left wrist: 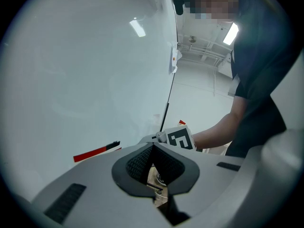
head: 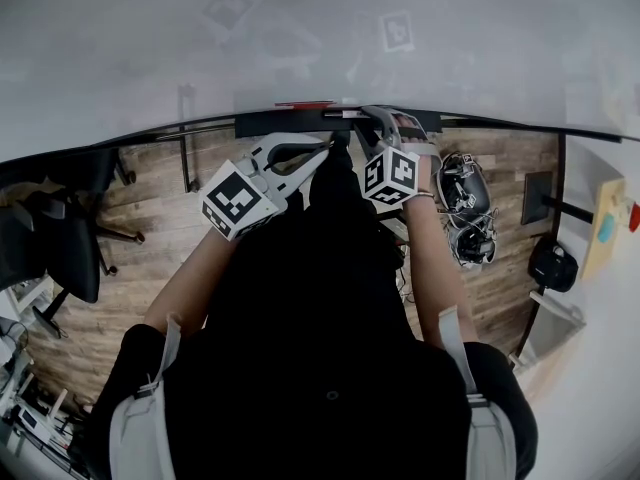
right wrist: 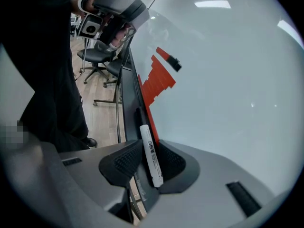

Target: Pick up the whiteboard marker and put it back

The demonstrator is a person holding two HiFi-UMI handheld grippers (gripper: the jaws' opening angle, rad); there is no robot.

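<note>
A white whiteboard marker (right wrist: pixel 151 156) with a black cap lies slanted between my right gripper's (right wrist: pixel 149 145) pads, just above the dark tray ledge (right wrist: pixel 127 87) under the whiteboard (right wrist: pixel 228 80). That gripper is shut on it. In the head view my right gripper (head: pixel 352 126) reaches the tray (head: pixel 265 124) from the right, while my left gripper (head: pixel 330 148) points at the same spot from the left. The left gripper (left wrist: pixel 153 148) is shut with nothing between its pads. Past its tips I see the right gripper's marker cube (left wrist: pixel 180 139).
A red-and-black strip (left wrist: pixel 97 152) sits low on the board, and a red stepped shape (right wrist: pixel 156 82) shows on it in the right gripper view. Office chairs (right wrist: pixel 95 56) stand on the wooden floor. Bags and cables (head: pixel 468 208) lie to my right.
</note>
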